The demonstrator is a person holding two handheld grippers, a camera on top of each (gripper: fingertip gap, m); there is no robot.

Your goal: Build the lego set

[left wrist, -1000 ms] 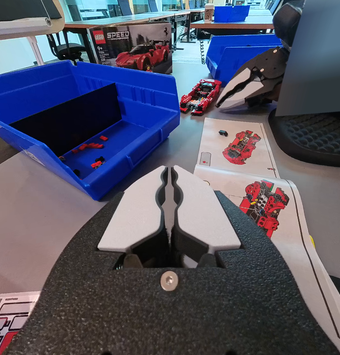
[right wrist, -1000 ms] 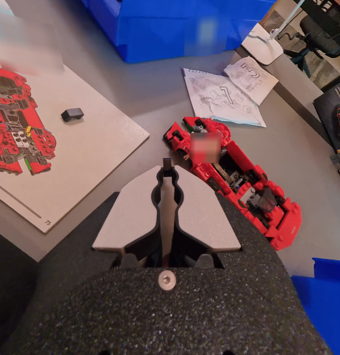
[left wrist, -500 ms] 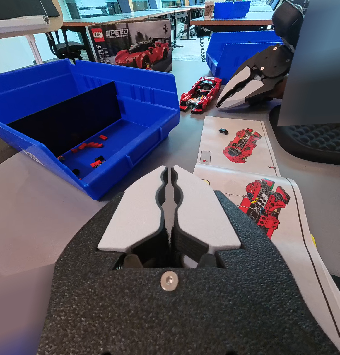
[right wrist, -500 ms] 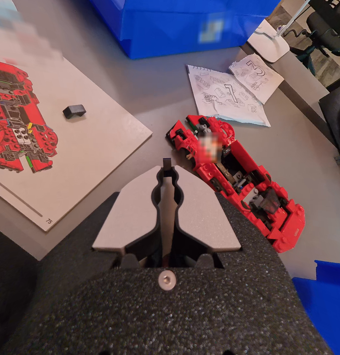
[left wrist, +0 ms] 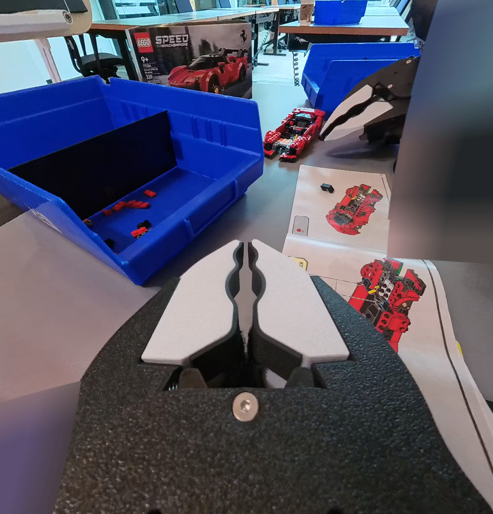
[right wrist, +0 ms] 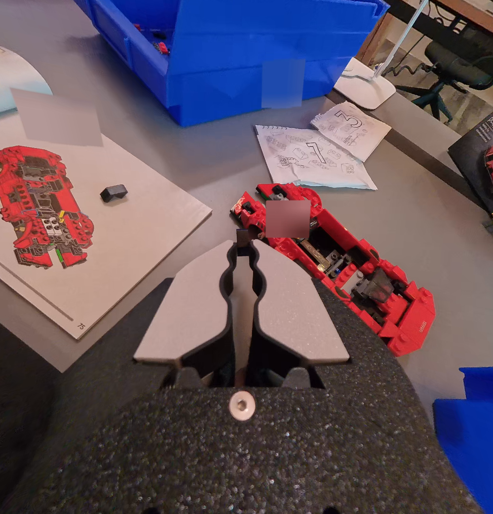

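Observation:
A partly built red lego car (right wrist: pixel 337 267) lies on the grey table; it also shows far off in the left wrist view (left wrist: pixel 294 133). My right gripper (right wrist: pixel 243 244) is shut on a small dark lego piece (right wrist: pixel 242 238) and holds it just left of the car's near end. It shows in the left wrist view (left wrist: pixel 323 136) right beside the car. My left gripper (left wrist: pixel 245 244) is shut and empty, over the table between the blue bin (left wrist: pixel 184 222) and the open instruction booklet (left wrist: pixel 339 200). A small black brick (right wrist: pixel 113 193) lies on the booklet (right wrist: pixel 145 222).
The blue bin holds several loose red and black pieces (left wrist: pixel 134 205). The lego box (left wrist: pixel 195 58) stands behind it. Another blue bin (left wrist: pixel 351 69) sits at the back right. Two empty numbered paper bags (right wrist: pixel 317 158) lie beyond the car. A white lamp base (right wrist: pixel 365 89) stands at the table edge. Some 30 cm of space lies between my two pairs of fingers. My right gripper is the nearer one to the small black brick (right wrist: pixel 113 193): about 10 cm, against 20 cm. My left wrist view (left wrist: pixel 328 185) looks at it from another angle.
My right gripper has moved down and closer to the car's end with the dark piece held. My left gripper has stayed shut and nearly still.

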